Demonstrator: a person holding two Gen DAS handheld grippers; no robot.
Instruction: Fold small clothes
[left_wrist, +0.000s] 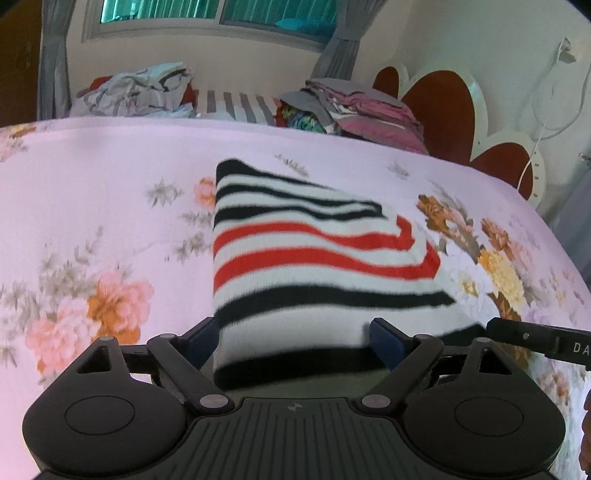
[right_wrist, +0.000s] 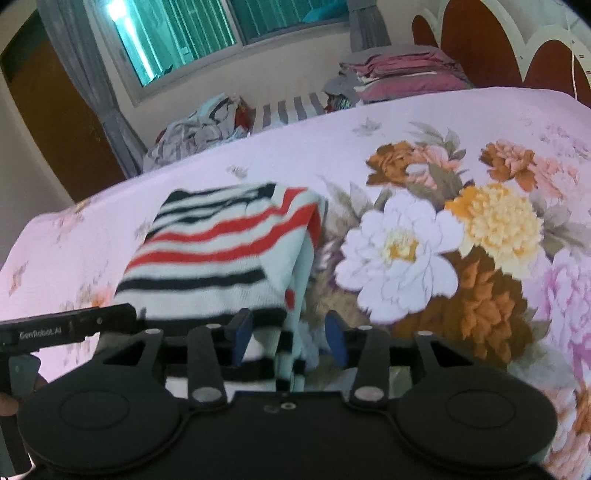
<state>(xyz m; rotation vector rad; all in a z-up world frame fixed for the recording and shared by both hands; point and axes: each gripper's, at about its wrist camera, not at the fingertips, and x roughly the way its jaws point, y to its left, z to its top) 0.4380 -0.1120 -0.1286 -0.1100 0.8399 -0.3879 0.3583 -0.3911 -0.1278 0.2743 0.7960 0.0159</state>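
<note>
A small striped garment (left_wrist: 303, 258), white with black and red stripes, lies folded on the pink floral bedsheet (left_wrist: 92, 206). My left gripper (left_wrist: 297, 338) is open, its blue pads on either side of the garment's near edge. In the right wrist view the same garment (right_wrist: 218, 251) lies at centre left. My right gripper (right_wrist: 290, 336) is open around the garment's near right corner, where folded layers hang between the pads. The right gripper's finger shows at the right edge of the left view (left_wrist: 535, 338), and the left gripper's finger at the left edge of the right view (right_wrist: 70, 326).
A heap of loose clothes (left_wrist: 136, 92) and a stack of folded bedding (left_wrist: 354, 107) lie beyond the far edge of the bed. A red and white headboard (left_wrist: 450, 110) stands at the right. A window with grey curtains (left_wrist: 207, 14) is behind.
</note>
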